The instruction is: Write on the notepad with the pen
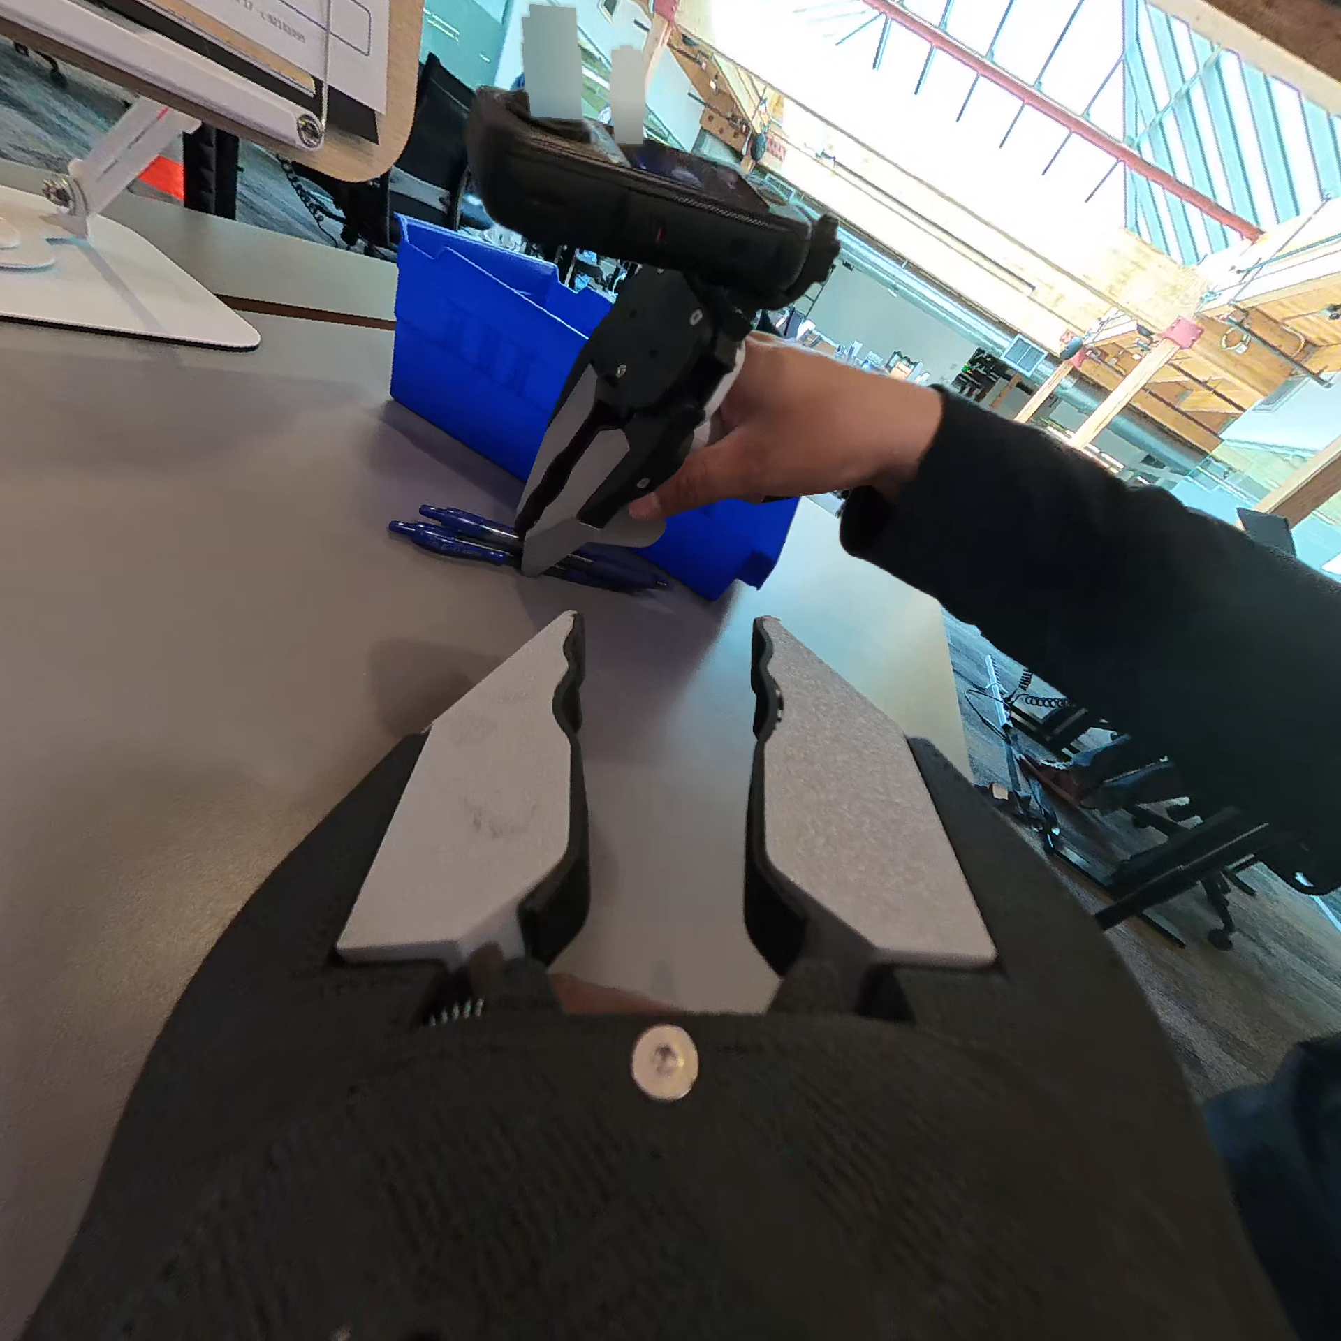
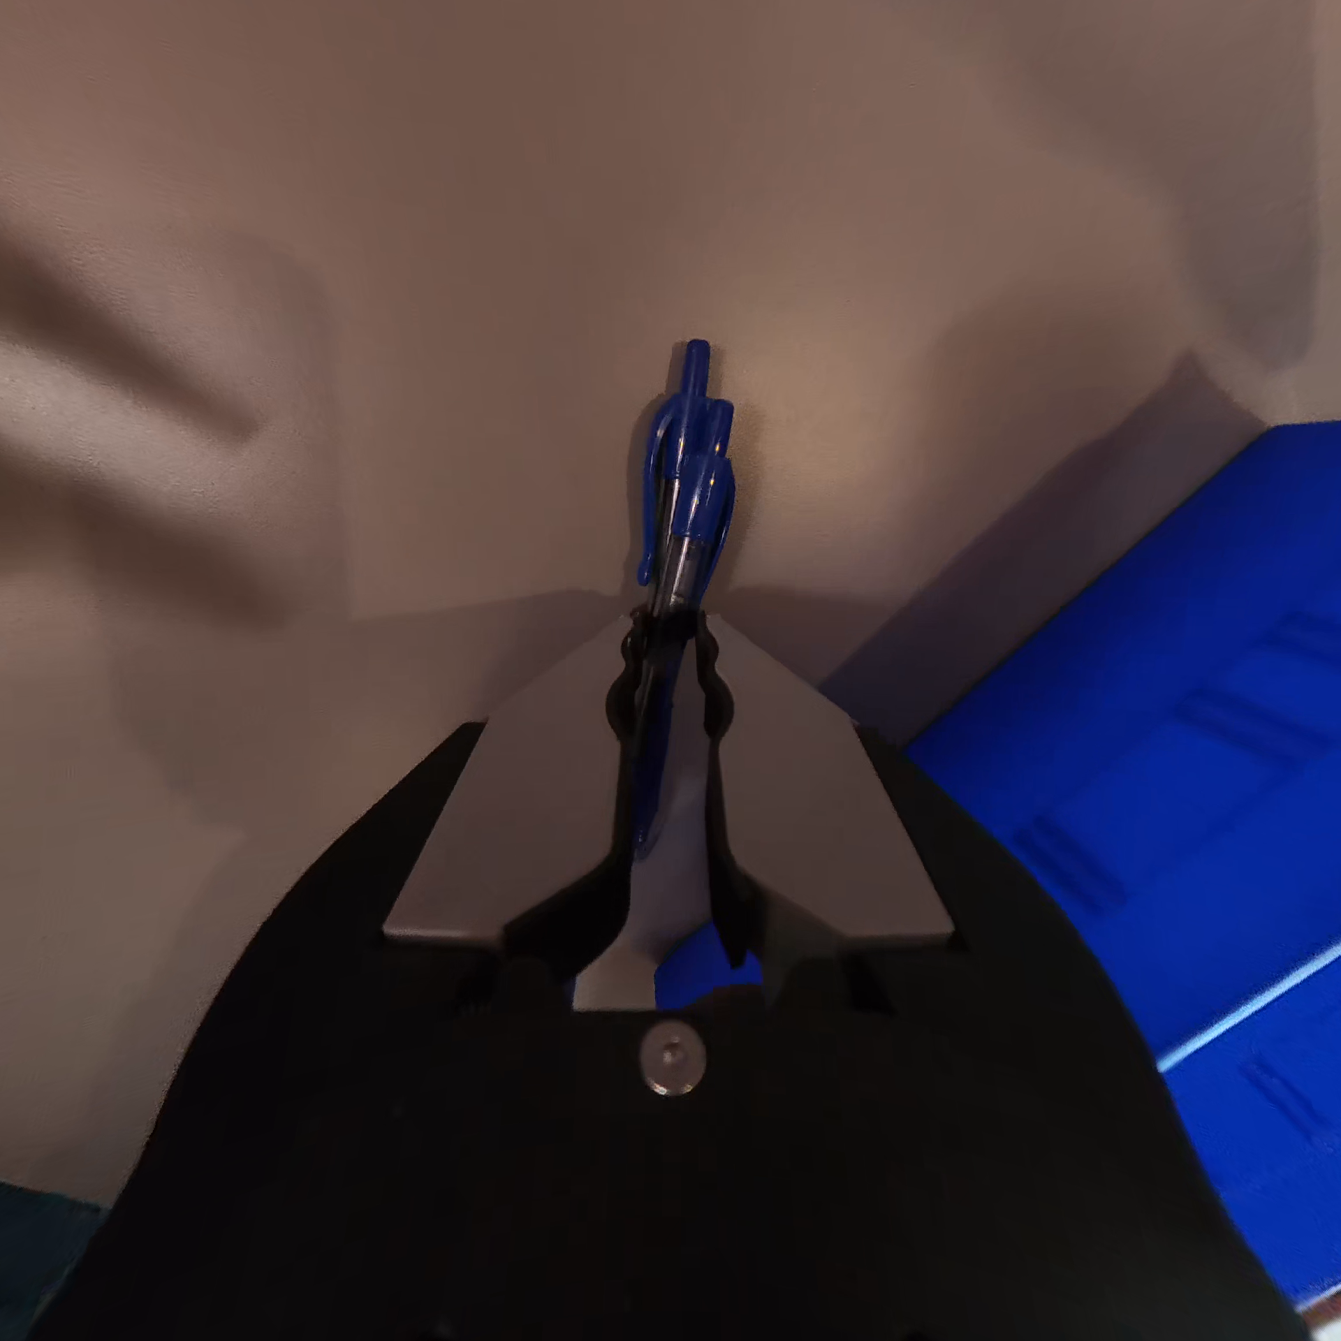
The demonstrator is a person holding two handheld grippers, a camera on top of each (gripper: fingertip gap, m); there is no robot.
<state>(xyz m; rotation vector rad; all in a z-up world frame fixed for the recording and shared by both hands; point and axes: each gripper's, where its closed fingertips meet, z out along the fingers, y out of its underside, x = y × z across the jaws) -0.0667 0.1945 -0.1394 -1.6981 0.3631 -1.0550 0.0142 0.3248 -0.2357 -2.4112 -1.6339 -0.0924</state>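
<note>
Three blue pens (image 1: 453, 540) lie side by side on the grey table (image 1: 181, 580), just in front of a blue bin (image 1: 479, 348). My right gripper (image 1: 540, 562), held by a hand (image 1: 798, 435), points steeply down with its tips on the pens. In the right wrist view its fingers (image 2: 762, 762) are closed to a narrow gap at the tips (image 2: 667, 617), pinching a blue pen (image 2: 686, 501), with the other pens bunched against it. My left gripper (image 1: 664, 624) is open and empty, low over the table, short of the pens. No notepad shows in either view.
A white stand base (image 1: 109, 290) with a tilted board sits at the far left of the table. The blue bin also shows in the right wrist view (image 2: 1161, 762), right of the gripper. The table edge runs along the right, with office chairs (image 1: 1161, 856) on the floor beyond. Left tips to right tips: about 20 centimeters.
</note>
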